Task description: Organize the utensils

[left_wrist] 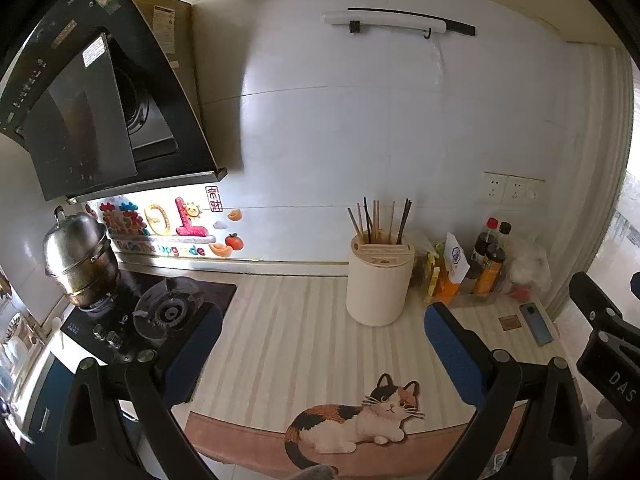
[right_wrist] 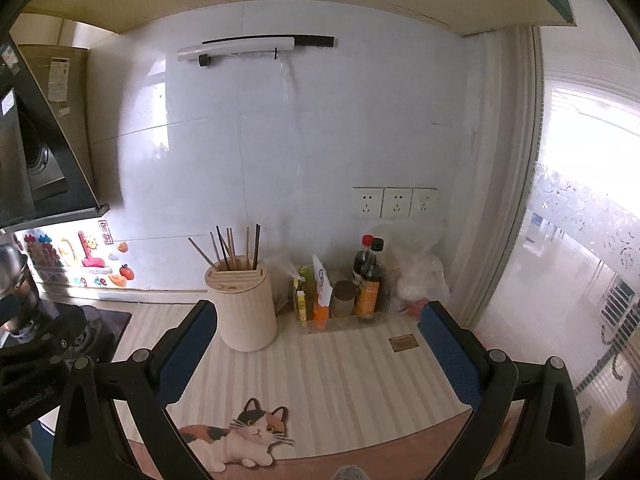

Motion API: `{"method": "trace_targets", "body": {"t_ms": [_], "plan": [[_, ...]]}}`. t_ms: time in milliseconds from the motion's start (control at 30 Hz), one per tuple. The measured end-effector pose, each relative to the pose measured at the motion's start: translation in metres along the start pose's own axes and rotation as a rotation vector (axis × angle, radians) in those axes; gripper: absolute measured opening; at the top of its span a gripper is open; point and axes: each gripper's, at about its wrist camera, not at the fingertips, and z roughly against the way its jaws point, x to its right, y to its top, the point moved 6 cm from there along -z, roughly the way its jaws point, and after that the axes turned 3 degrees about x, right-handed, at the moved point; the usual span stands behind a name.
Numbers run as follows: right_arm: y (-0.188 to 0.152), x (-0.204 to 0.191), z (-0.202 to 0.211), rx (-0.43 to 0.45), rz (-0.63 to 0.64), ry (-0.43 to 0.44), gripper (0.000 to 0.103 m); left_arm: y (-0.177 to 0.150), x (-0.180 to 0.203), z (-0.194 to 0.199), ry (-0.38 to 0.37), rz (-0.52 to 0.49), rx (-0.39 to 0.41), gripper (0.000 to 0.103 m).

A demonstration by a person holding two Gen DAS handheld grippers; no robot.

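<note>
A cream round utensil holder (left_wrist: pixel 379 280) stands on the striped mat near the wall, with several chopsticks (left_wrist: pixel 378 220) upright in its slot. It also shows in the right wrist view (right_wrist: pixel 246 307), with the chopsticks (right_wrist: pixel 234 247) in it. My left gripper (left_wrist: pixel 320 354) is open and empty, held above the mat in front of the holder. My right gripper (right_wrist: pixel 318 354) is open and empty, to the right of the holder. Part of the right gripper shows at the right edge of the left wrist view (left_wrist: pixel 604 332).
A striped mat with a cat picture (left_wrist: pixel 356 420) covers the counter. Sauce bottles and packets (left_wrist: pixel 476 268) stand right of the holder, next to a phone (left_wrist: pixel 536 323). A gas hob (left_wrist: pixel 168 312) with a steel pot (left_wrist: pixel 80 260) is at the left, under a range hood (left_wrist: pixel 92 92).
</note>
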Motion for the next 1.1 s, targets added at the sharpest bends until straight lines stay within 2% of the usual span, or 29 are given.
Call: {"method": "trace_targets", "body": {"t_ms": [1100], "plan": [[-0.0064,0.0068,-0.0038,-0.027,0.02,0.033,0.103,-0.0068,0.0058,0.0032,0.014,-0.002,-0.013,0.103]]}}
